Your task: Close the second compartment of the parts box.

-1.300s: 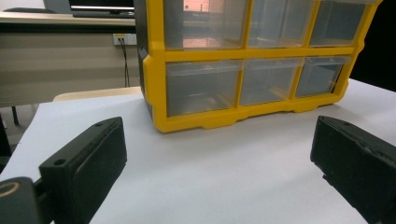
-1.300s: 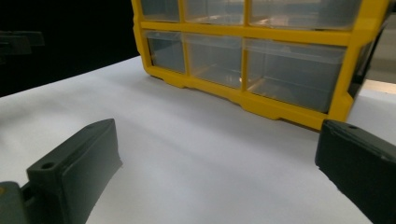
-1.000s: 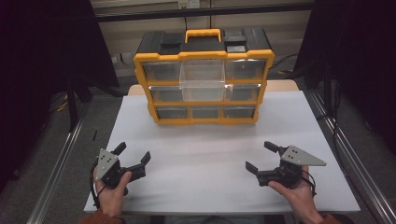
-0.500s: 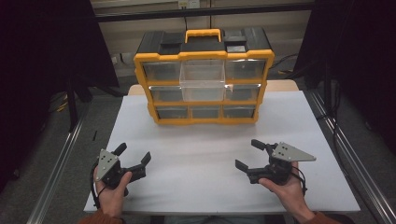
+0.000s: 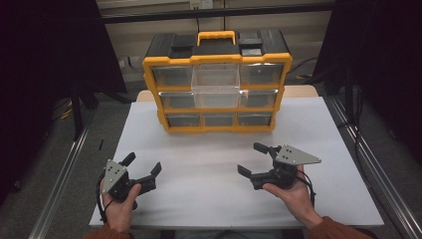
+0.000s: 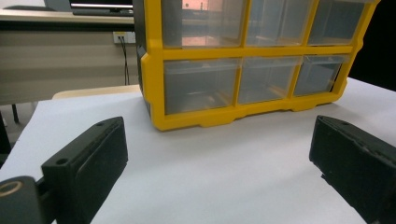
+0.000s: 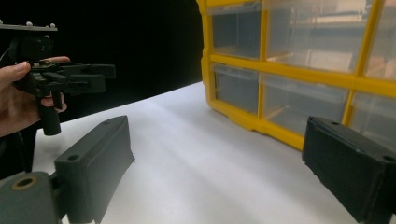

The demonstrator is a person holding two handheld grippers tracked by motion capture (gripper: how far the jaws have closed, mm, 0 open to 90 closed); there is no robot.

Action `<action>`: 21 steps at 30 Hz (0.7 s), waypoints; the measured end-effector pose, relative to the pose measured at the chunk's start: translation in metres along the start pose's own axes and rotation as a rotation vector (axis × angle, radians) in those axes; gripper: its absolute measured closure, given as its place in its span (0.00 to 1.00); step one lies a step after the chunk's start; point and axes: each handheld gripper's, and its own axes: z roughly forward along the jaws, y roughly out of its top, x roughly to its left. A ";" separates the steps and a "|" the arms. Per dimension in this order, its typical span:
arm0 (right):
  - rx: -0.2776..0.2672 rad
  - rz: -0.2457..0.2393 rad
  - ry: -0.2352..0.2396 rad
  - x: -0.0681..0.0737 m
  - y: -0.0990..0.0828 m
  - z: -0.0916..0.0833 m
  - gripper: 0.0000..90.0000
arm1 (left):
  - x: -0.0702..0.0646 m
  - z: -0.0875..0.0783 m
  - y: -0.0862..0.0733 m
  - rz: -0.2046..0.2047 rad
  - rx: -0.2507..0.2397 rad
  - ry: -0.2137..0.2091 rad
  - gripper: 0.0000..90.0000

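Observation:
A yellow-and-black drawer organizer with clear drawers and a yellow handle stands at the far side of the white table. Its upper middle drawer is pulled out. My left gripper is held open above the table's near left, with nothing between its jaws. Near the right, my right gripper is also open and holds nothing. The left gripper view has the open left gripper facing the organizer. In the right gripper view, the open right gripper faces the organizer's corner, with the left gripper off to the left.
Metal rails run along both sides of the table. Dark curtains hang left and right. A wall with cables and a socket lies behind the organizer. Bare white tabletop stretches between the grippers and the organizer.
My right gripper has moved leftward, toward the table's middle, staying open. The left gripper has hardly moved.

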 end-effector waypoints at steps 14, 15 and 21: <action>-0.028 -0.030 0.077 0.010 0.015 0.020 0.19 | -0.001 0.001 -0.001 0.005 0.010 0.018 0.05; -0.026 -0.030 0.081 0.011 0.015 0.022 0.20 | -0.001 0.001 -0.001 -0.003 0.012 0.010 0.05; -0.022 -0.011 0.125 0.012 0.018 0.028 0.33 | 0.000 0.001 -0.001 0.012 0.013 0.017 0.05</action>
